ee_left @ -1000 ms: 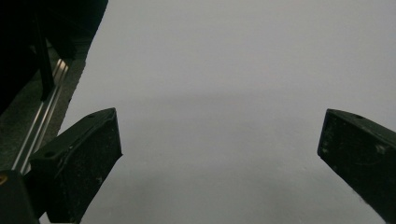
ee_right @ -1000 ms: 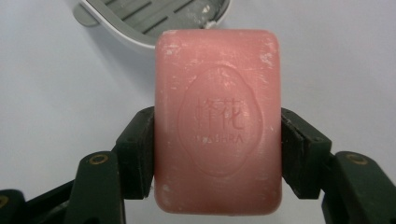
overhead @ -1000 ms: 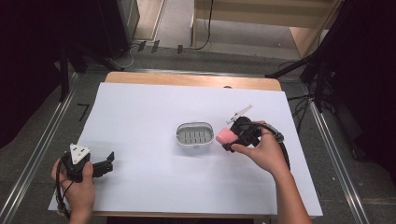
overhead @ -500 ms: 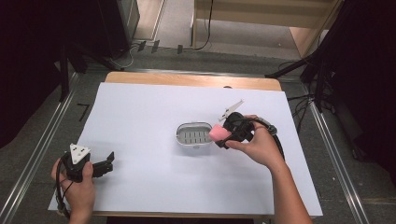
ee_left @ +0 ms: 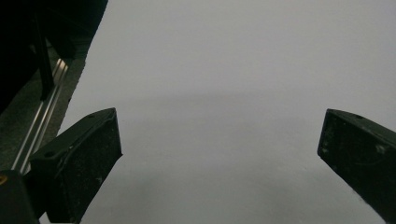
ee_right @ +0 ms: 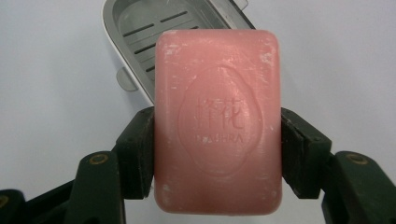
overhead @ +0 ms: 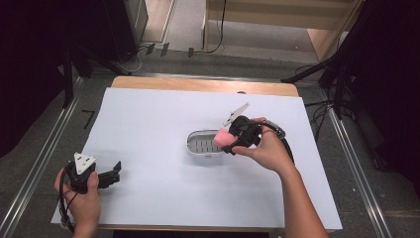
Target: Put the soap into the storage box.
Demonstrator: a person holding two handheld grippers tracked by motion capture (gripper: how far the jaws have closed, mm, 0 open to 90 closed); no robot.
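on the white desk (overhead: pixel 163 198) the grey soap dish (overhead: pixel 202 143) sits right of centre, and the right tool (overhead: pixel 232 141) pinches the pink soap bar (ee_right: pixel 217 121) by its long sides just over the dish's right end. the carry looks nearly done; next comes lowering the bar flat into the slotted tray before letting go (the left tool (overhead: pixel 112 174), jaws spread, rests idle at the near left).

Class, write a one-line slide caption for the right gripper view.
Right gripper clamps a pink soap bar by its long sides, held above the grey slotted soap dish.
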